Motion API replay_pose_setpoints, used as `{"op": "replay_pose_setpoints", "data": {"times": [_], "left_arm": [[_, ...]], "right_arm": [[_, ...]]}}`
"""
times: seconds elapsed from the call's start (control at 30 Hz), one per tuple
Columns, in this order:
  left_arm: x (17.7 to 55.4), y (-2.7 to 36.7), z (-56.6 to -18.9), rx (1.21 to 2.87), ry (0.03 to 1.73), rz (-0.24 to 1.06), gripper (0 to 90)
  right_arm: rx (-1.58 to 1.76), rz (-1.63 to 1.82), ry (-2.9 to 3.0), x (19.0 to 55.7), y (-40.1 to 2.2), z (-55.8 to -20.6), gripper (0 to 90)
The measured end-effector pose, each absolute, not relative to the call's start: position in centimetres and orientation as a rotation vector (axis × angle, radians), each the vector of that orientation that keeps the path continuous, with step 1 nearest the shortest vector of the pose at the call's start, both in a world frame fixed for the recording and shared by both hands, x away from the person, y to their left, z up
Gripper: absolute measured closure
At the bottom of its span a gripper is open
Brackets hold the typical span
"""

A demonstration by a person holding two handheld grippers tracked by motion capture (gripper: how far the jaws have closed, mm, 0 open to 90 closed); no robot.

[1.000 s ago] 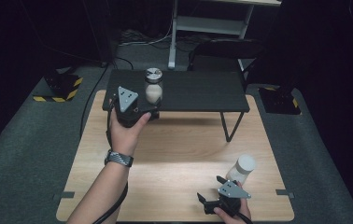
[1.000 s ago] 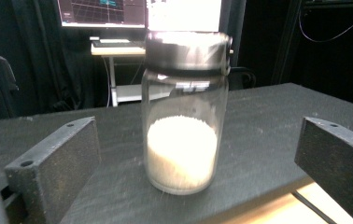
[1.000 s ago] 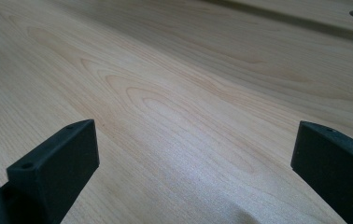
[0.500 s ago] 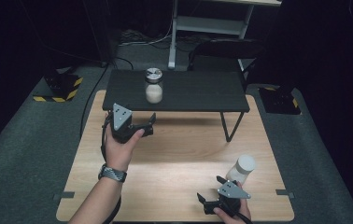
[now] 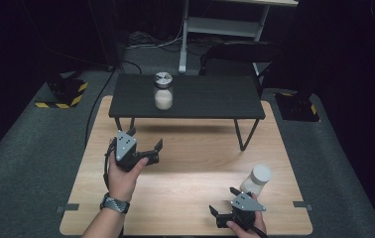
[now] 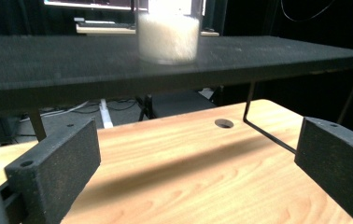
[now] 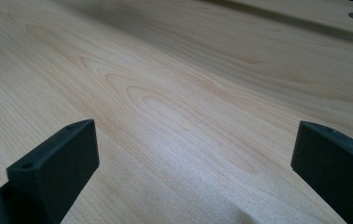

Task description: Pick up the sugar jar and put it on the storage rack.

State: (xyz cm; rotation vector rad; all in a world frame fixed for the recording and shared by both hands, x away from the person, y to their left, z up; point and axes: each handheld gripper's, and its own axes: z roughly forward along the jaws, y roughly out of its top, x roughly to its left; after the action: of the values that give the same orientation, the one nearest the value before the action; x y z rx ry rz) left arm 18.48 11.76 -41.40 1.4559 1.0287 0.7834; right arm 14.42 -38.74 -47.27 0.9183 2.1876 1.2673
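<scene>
Left gripper has drawn back from the black shelf to the worktop's left side, jaws wide apart and empty. Metal-lidded jar stays on the shelf's left half: placement looks done. Right gripper rests spread open near the front edge, white-lidded jar just beside it, probably next.

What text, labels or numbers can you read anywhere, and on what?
None readable.
Jar on the shelf: no label visible.
Jar by the right gripper: no label visible.
Yellow-black hazard stripes on the floor blocks: a marking, no words.
</scene>
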Motion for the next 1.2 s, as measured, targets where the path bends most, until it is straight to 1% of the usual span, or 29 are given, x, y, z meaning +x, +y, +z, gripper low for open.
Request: {"op": "replay_pose_setpoints", "data": {"times": [0.47, 0.8, 0.87, 1.2], "left_arm": [[15.5, 12.9, -45.2, 1.475, 1.047, 0.742, 0.3], [13.4, 13.3, -47.2, 1.537, 1.064, 0.69, 0.3], [13.3, 13.4, -47.4, 1.57, 1.068, 0.659, 0.3], [12.1, 13.2, -47.7, 1.649, 1.069, 0.63, 0.3]], "right_arm": [[0.923, 1.272, 2.19, 14.5, -38.8, -47.3, 0.6], [0.929, 1.281, 2.192, 14.6, -38.9, -47.3, 0.6], [0.932, 1.284, 2.19, 14.6, -39.0, -47.3, 0.6], [0.925, 1.279, 2.192, 14.6, -38.9, -47.3, 0.6]]}}
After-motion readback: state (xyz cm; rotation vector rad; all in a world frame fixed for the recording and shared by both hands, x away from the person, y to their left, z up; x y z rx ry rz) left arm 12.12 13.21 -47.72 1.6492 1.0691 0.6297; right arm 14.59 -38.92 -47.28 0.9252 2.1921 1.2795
